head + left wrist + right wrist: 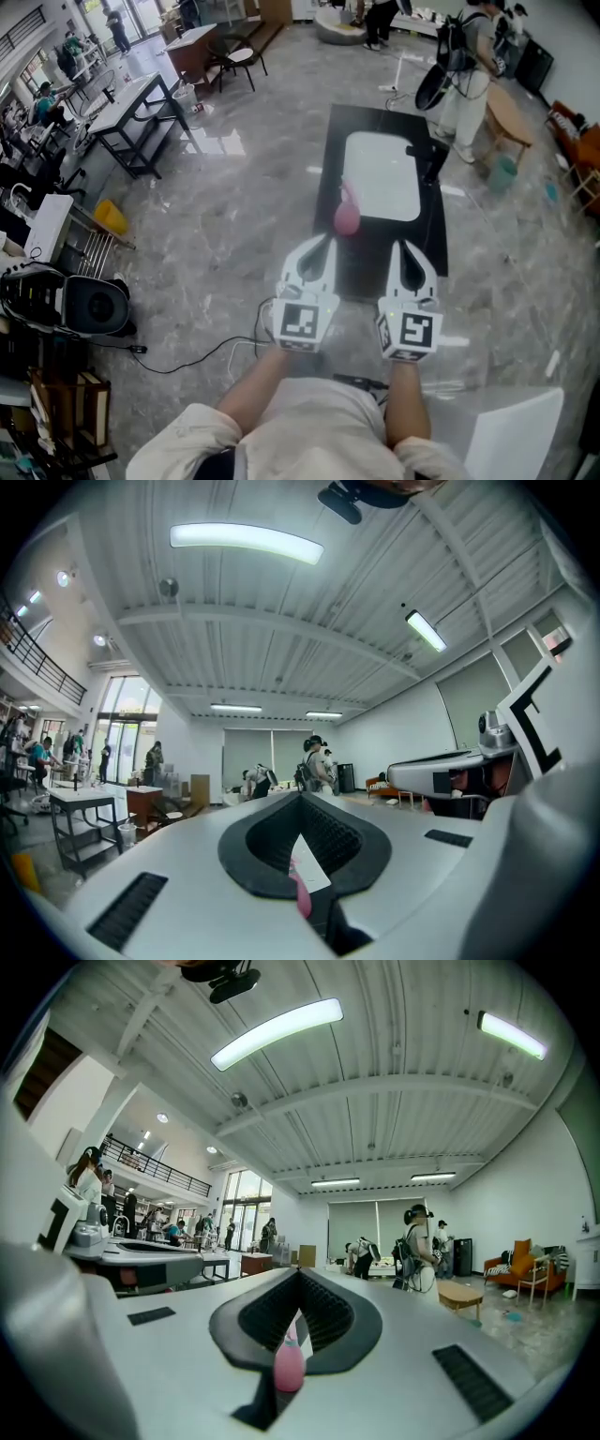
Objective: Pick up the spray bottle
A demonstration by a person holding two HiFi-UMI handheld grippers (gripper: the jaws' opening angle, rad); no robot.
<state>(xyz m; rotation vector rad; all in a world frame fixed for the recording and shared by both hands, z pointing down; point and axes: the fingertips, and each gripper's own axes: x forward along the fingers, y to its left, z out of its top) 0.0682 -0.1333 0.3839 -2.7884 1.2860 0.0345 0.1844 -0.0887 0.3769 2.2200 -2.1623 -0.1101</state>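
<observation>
A pink spray bottle (pixel 346 214) stands at the left edge of a low black table (pixel 336 141), beside a white mat (pixel 382 174). My left gripper (pixel 327 241) is held level just short of the table's near edge, its tips close to the bottle and a little to the bottle's left, jaws together with nothing in them. My right gripper (pixel 403 244) is alongside it, also shut and empty. In the left gripper view the bottle (pixel 302 897) shows through the gap behind the closed tips (pixel 300 795). The right gripper view shows the bottle (pixel 288 1365) the same way.
A dark upright object (pixel 433 159) stands at the mat's right edge. A person (pixel 469 66) stands beyond the table by a wooden bench (pixel 511 117). Desks (pixel 131 108) and equipment (pixel 89 305) line the left; a cable (pixel 202 356) lies on the marble floor.
</observation>
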